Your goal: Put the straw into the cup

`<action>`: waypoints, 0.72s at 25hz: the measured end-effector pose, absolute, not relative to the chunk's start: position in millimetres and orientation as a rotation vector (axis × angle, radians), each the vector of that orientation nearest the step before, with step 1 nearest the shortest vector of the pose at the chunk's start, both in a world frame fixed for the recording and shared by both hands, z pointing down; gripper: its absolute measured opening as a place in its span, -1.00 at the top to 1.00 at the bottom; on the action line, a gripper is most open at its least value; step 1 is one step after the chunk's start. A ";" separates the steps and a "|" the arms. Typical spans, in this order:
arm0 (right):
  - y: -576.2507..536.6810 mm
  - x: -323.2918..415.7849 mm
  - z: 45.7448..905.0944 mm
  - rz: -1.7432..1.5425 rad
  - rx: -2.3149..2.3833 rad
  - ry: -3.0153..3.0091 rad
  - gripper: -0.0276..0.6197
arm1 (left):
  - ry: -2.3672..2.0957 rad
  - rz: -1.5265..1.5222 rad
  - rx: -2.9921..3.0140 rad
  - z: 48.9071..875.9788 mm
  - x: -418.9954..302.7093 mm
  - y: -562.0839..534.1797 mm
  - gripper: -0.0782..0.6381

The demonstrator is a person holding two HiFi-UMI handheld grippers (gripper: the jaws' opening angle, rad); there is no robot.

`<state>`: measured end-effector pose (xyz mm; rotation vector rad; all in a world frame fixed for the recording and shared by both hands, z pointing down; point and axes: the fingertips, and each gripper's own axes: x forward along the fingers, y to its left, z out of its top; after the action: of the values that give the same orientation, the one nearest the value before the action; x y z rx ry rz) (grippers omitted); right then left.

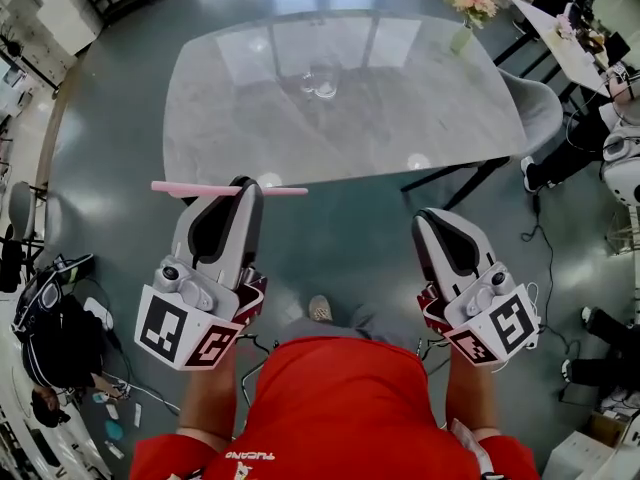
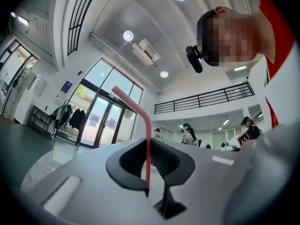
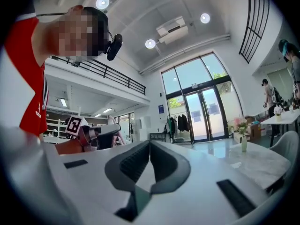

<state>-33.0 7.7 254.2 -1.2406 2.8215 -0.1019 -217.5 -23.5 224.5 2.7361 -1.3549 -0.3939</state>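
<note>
**Straw clamped, cup still apart**

The pink straw (image 1: 190, 188) is pinched crosswise between the nearly closed jaws of the left gripper (image 1: 243, 186), by the near edge of the marble table (image 1: 230, 128). The clear cup (image 1: 323, 83) is seen farther out on that table, well apart. The right gripper (image 1: 428, 218) is held empty, its jaws pressed together.

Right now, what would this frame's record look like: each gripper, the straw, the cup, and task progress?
left gripper: fingers shut on the straw, which lies crosswise to them
right gripper: fingers together, nothing between them
cup: clear, standing on the table, ahead of both grippers and apart from them
straw in cup: not yet
other: flower vase near the table's far right corner
</note>
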 end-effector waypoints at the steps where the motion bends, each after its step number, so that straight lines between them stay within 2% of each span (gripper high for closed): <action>1: 5.0 -34.8 254.7 -0.097 -1.249 2.827 0.91 | -1.347 -0.396 2.735 225.5 -217.8 -26.9 0.70; 18: -54.7 -32.6 257.2 -0.026 -1.195 2.865 0.91 | -1.399 -0.389 2.694 231.2 -208.8 -79.8 0.70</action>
<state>-32.6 -54.7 257.2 -1.1949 2.8654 -0.0262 -208.8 -79.8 231.2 2.6936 -1.3991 -0.3886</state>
